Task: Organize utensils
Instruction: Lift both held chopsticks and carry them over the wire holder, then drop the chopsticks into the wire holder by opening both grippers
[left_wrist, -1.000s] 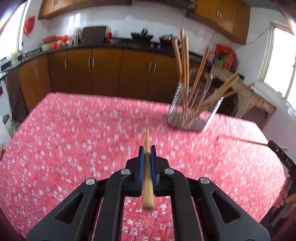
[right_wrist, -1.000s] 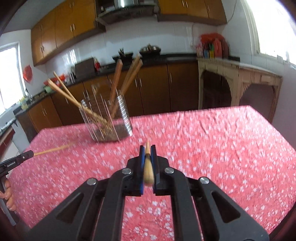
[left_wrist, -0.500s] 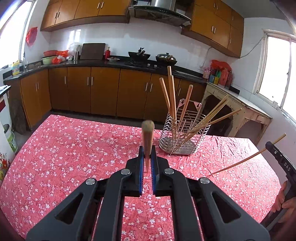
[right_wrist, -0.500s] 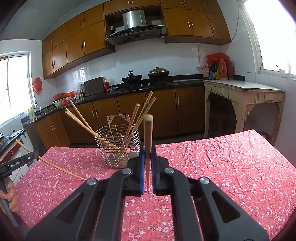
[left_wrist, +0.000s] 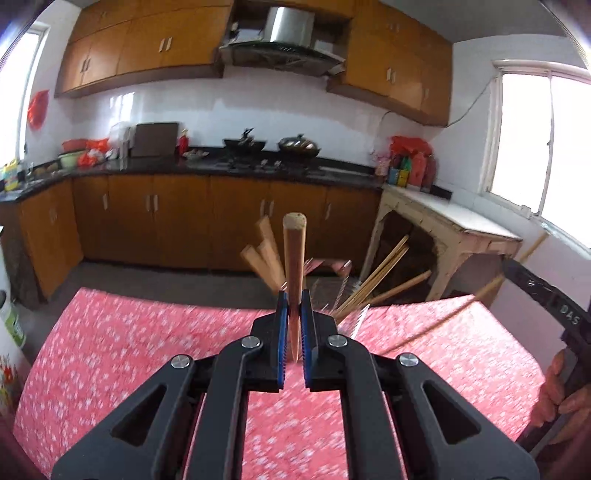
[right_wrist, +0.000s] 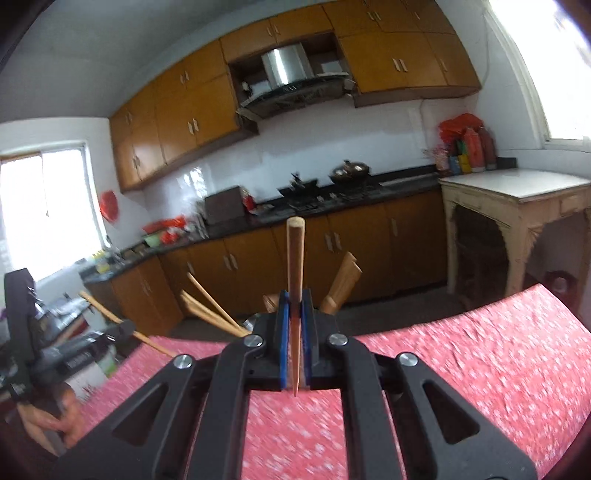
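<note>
Left tool (left_wrist: 291, 325): blue pads closed tight on one chopstick (left_wrist: 294, 258), held upright, blunt end up, thin tip just below the pads. Motion blur across most of the left view.

Right tool (right_wrist: 294, 325): pads likewise closed on a second chopstick (right_wrist: 295, 266), upright, pointed tip showing below the pads.

Worktop (left_wrist: 110, 343): red cloth with small white flowers, under both tools.

Wire holder (left_wrist: 343, 291): directly ahead of the left tool and slightly to its right, beyond the tips; only a blurred stretch of rim and wire visible. In the right view almost wholly hidden behind the right tool, a sliver of metal showing to the left of the pads. Base and opening not readable in either view.

Stored chopsticks (left_wrist: 376, 277): leaning out of the holder at mixed angles, fanned left and right; count not readable through the blur.

Key relation, as a judgement: holder straight ahead of both tools, each held chopstick with its long axis near vertical and thin end down, so a forward carry and a descent into the open top seems the likely need. Which tool sits nearer cannot be told.

Far side: right tool cut off at the right edge of the left view; left tool at the left edge of the right view, with part of a hand. Cabinets and stove beyond.
</note>
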